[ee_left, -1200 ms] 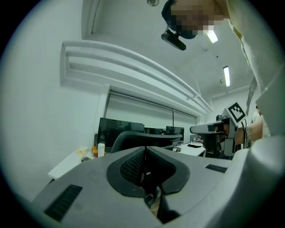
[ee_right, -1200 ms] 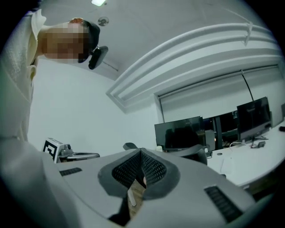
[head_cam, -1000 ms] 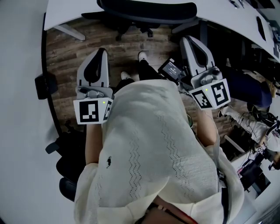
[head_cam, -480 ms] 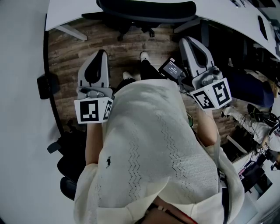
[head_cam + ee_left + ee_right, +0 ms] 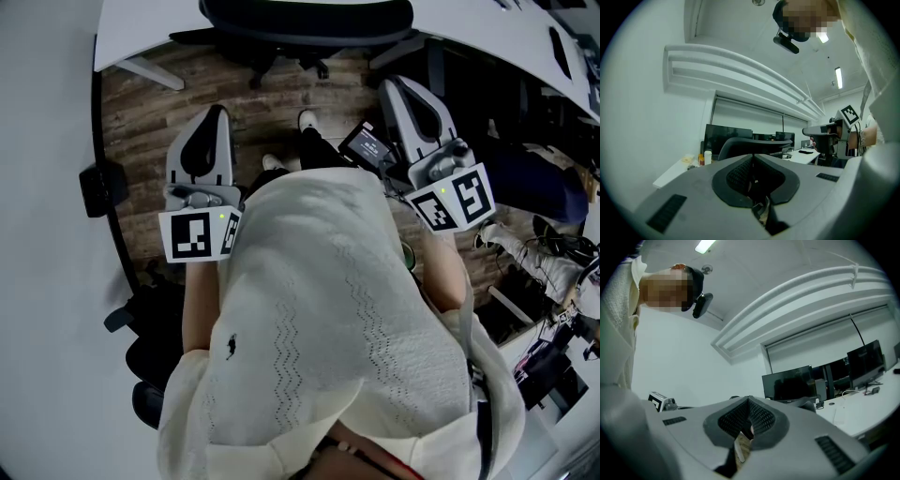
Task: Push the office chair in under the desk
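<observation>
In the head view the office chair [image 5: 309,21] stands at the white desk [image 5: 131,33]; the left gripper [image 5: 219,112] and right gripper [image 5: 394,86] are apart from it. In the left gripper view the jaws are together, empty. In the right gripper view also together, empty

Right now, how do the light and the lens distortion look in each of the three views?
Head view: dim, even light; the wide lens bows the desk edge, yet the office chair reads clearly. Left gripper view: round black border, a ceiling lamp glares, wall ledges bend into arcs. Right gripper view: same fisheye border, one lamp blown out, the monitors dark but sharp.
</observation>
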The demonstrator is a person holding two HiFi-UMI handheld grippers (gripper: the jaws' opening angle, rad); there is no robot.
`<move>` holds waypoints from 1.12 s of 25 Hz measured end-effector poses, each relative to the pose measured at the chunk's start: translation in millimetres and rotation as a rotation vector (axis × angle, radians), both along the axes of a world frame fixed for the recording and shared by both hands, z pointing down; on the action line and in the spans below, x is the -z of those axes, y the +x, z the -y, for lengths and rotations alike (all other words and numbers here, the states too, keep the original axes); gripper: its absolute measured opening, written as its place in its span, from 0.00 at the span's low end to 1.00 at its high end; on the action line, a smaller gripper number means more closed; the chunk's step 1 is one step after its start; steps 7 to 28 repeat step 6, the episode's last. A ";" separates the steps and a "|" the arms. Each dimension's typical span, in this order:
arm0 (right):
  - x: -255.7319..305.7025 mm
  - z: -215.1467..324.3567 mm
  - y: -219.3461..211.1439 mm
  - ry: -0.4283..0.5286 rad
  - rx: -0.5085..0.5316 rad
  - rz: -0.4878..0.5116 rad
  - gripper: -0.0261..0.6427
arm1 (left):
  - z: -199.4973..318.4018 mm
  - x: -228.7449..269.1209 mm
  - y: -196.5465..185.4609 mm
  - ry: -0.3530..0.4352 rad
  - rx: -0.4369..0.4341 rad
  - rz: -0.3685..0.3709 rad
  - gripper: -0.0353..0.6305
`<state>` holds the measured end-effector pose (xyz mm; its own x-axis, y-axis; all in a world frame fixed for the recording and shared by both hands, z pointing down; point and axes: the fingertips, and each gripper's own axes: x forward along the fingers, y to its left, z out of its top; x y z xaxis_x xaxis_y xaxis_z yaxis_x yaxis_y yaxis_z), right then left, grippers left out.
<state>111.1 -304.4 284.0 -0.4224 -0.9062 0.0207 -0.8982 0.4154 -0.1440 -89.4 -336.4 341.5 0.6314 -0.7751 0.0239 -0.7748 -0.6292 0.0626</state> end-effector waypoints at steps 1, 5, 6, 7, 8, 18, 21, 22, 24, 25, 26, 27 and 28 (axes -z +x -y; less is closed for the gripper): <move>-0.5 0.2 0.9 -0.001 -0.003 0.000 0.04 | 0.3 0.1 0.3 -0.002 -0.001 -0.002 0.08; -1.7 2.8 5.7 -0.009 -0.018 -0.001 0.04 | 2.4 0.7 0.9 -0.010 -0.002 -0.012 0.08; -1.7 3.5 7.1 -0.010 -0.022 -0.001 0.04 | 2.9 0.3 0.8 -0.009 -0.003 -0.010 0.08; -1.7 3.5 7.1 -0.010 -0.022 -0.001 0.04 | 2.9 0.3 0.8 -0.009 -0.003 -0.010 0.08; -1.7 3.5 7.1 -0.010 -0.022 -0.001 0.04 | 2.9 0.3 0.8 -0.009 -0.003 -0.010 0.08; -1.7 3.5 7.1 -0.010 -0.022 -0.001 0.04 | 2.9 0.3 0.8 -0.009 -0.003 -0.010 0.08; -1.7 3.5 7.1 -0.010 -0.022 -0.001 0.04 | 2.9 0.3 0.8 -0.009 -0.003 -0.010 0.08; -1.7 3.5 7.1 -0.010 -0.022 -0.001 0.04 | 2.9 0.3 0.8 -0.009 -0.003 -0.010 0.08; -1.7 3.5 7.1 -0.010 -0.022 -0.001 0.04 | 2.9 0.3 0.8 -0.009 -0.003 -0.010 0.08; -1.7 3.5 7.1 -0.010 -0.022 -0.001 0.04 | 2.9 0.3 0.8 -0.009 -0.003 -0.010 0.08; -1.7 3.5 7.1 -0.010 -0.022 -0.001 0.04 | 2.9 0.3 0.8 -0.009 -0.003 -0.010 0.08; -1.7 3.5 7.1 -0.010 -0.022 -0.001 0.04 | 2.9 0.3 0.8 -0.009 -0.003 -0.010 0.08; -1.7 3.5 7.1 -0.010 -0.022 -0.001 0.04 | 2.9 0.3 0.8 -0.009 -0.003 -0.010 0.08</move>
